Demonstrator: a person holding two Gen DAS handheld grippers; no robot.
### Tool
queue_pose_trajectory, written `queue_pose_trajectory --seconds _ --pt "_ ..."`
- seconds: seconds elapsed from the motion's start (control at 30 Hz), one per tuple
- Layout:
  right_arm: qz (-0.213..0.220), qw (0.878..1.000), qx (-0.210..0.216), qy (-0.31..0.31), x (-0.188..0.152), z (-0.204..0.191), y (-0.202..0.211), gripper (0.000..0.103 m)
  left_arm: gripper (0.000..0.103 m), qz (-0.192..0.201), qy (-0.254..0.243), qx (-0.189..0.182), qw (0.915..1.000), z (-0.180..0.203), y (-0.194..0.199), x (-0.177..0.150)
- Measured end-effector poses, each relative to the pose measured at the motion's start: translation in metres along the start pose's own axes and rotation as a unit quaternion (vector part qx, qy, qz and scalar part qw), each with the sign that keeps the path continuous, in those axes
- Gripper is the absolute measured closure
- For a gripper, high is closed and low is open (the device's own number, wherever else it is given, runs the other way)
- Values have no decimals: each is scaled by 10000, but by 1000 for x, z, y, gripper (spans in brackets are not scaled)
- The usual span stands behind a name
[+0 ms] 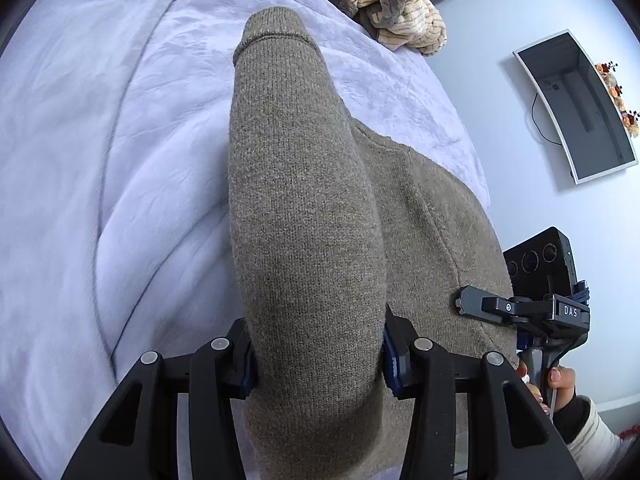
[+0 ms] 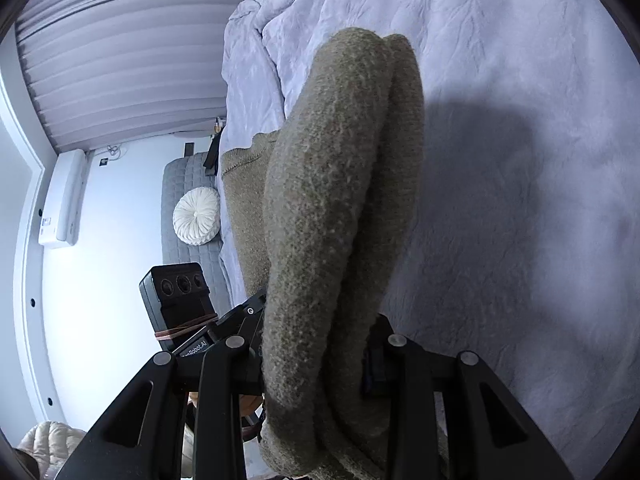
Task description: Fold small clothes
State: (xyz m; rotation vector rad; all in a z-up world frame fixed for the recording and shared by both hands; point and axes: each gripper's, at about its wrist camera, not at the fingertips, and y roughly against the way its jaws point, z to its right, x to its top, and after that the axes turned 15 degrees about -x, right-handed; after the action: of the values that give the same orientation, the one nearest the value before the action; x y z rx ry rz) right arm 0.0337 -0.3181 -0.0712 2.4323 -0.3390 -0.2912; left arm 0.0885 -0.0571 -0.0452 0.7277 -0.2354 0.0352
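Observation:
An olive-brown knit sweater (image 1: 304,208) is held up over a bed with a pale lavender bedspread (image 1: 100,160). My left gripper (image 1: 318,358) is shut on a thick fold of the sweater, and a sleeve with its cuff hangs away from it. The rest of the sweater spreads to the right toward my right gripper (image 1: 520,308), seen at the right edge. In the right wrist view my right gripper (image 2: 316,364) is shut on a bunched fold of the sweater (image 2: 332,200), which hangs over the bedspread (image 2: 520,160). The left gripper (image 2: 208,328) shows at lower left.
A heap of striped tan and brown clothes (image 1: 392,8) lies on the far end of the bed. A wall-mounted screen (image 1: 580,108) is on the right. The right wrist view shows curtains (image 2: 120,60), an air conditioner (image 2: 64,200) and a grey sofa with a white round cushion (image 2: 196,216).

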Motion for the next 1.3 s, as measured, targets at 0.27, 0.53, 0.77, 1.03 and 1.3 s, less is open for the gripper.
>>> queue_pose_trajectory --seconds 0.27,0.53,0.77,1.03,1.3 --pt "-376 9993 -75 -25 -37 -21 -43 68 55 -59 289 269 9992 -25 45 -60" --pt "-619 9956 -673 192 -40 -50 -99 66 54 -281 694 718 9946 -65 56 -110" --pt "-442 9691 -2419 206 -27 -52 -86 46 50 -109 763 1134 9906 -80 83 -123" --pt "-212 9823 -1802 -470 -35 -27 -53 46 50 609 528 1274 9886 -71 118 -100" --pt "-95 9592 -2819 220 -61 -26 -65 90 50 -22 296 1787 9835 -81 61 -100"
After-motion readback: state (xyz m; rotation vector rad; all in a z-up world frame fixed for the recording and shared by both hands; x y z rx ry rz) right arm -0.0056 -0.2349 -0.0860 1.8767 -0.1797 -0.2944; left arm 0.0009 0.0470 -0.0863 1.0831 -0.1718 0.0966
